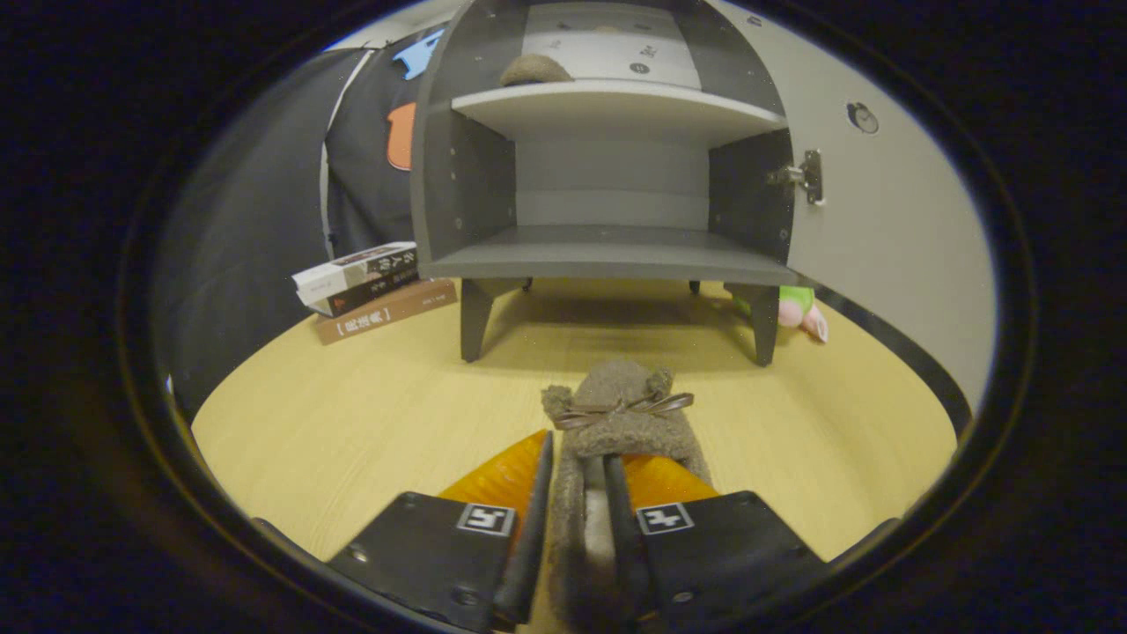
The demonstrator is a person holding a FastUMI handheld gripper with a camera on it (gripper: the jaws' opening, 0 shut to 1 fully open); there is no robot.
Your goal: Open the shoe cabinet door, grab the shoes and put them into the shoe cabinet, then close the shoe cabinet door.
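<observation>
Your claw point(577, 493) grips the fuzzy brown shoe point(616, 405), both fingers pressed on its side wall, toe with bow pointing ahead | shoe sits low over the table point(352, 423), short of the shoe cabinet point(607, 176) | door point(880, 202) open to the right | second shoe point(535, 70) on upper shelf | books point(370, 282) left of cabinet.
</observation>
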